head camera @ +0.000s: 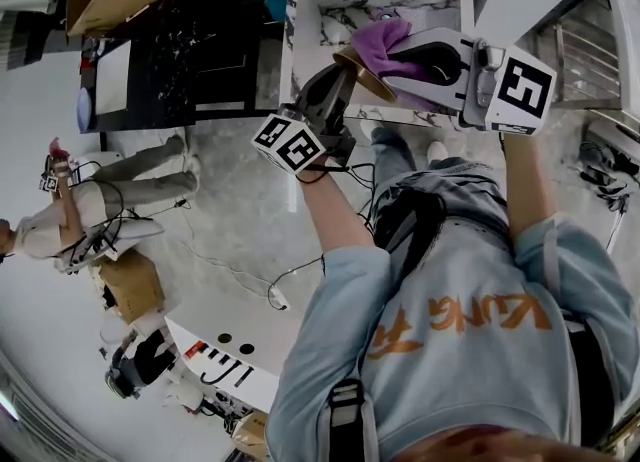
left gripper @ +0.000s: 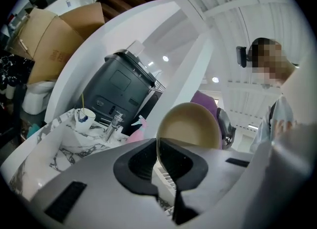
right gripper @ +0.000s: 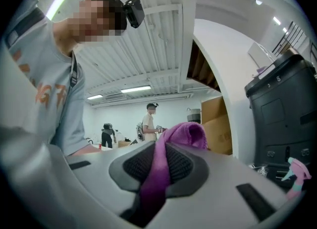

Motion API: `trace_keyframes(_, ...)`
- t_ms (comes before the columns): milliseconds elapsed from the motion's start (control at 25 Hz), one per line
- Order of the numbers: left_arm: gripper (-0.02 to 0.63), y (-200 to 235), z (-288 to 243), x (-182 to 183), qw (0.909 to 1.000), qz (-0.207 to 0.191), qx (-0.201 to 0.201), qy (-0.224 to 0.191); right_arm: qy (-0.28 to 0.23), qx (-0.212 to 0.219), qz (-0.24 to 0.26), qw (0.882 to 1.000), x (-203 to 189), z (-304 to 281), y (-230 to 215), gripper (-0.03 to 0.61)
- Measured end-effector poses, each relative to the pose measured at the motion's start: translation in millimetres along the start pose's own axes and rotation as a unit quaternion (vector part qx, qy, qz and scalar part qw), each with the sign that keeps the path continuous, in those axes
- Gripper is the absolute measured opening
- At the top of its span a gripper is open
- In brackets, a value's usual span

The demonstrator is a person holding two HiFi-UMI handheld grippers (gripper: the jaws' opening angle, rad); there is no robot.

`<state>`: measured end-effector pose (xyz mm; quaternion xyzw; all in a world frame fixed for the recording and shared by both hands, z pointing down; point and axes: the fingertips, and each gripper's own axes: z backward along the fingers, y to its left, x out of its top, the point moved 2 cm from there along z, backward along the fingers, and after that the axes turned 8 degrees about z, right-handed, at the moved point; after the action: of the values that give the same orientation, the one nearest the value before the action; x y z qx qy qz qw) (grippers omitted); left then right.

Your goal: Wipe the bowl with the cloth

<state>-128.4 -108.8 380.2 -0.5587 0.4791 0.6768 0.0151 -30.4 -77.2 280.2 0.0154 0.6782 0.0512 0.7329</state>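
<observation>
Gripping the bowl [left gripper: 190, 124] by its thin rim, the left gripper [left gripper: 158, 159] has its dark ribbed pads closed on the edge, so the smooth, round, tan dish stands tilted on its side. In the head view the bowl [head camera: 358, 70] hangs in the air over the near edge of a white, grey-veined marble counter [head camera: 310, 20], held from the left gripper [head camera: 338, 72]. The soft purple cloth [head camera: 385, 42] bunches right against the bowl. The right gripper [right gripper: 157, 166] is clamped on that cloth [right gripper: 179, 135], a fold running down between its textured pads, and the white shell of the right gripper [head camera: 402, 50] reaches in from the opposite side. Further out stand a black boxy machine [left gripper: 119, 89], a chrome tap [left gripper: 113, 126], a white cup [left gripper: 84, 116] and a brown cardboard box [left gripper: 54, 39].
</observation>
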Motion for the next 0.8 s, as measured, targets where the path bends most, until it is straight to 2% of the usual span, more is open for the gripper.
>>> trace_keyframes(160, 0.031, -0.5, -1.6, -0.4, 0.9999, -0.009, -0.003, 0.013, 0.001, 0.031, 0.027, 0.999, 3.8, -4.9, 9.7, 0.075)
trace_keyframes(360, 0.031, -3.0, -2.6, -1.8, 0.9991, -0.025, -0.015, 0.031, 0.015, 0.019, 0.015, 1.000, 1.2, -3.5, 2.8, 0.075)
trace_keyframes(560, 0.031, -6.2, -6.5, -13.7, 0.9950, -0.054, -0.026, 0.080, 0.033, 0.013, 0.029, 0.999, -7.1, -5.7, -3.4, 0.075)
trace_keyframes(800, 0.031, -20.8, -10.3, -28.2, 0.9870, -0.076, -0.072, 0.122, 0.033, 0.027, 0.022, 0.999, -11.6, -12.4, -3.2, 0.075)
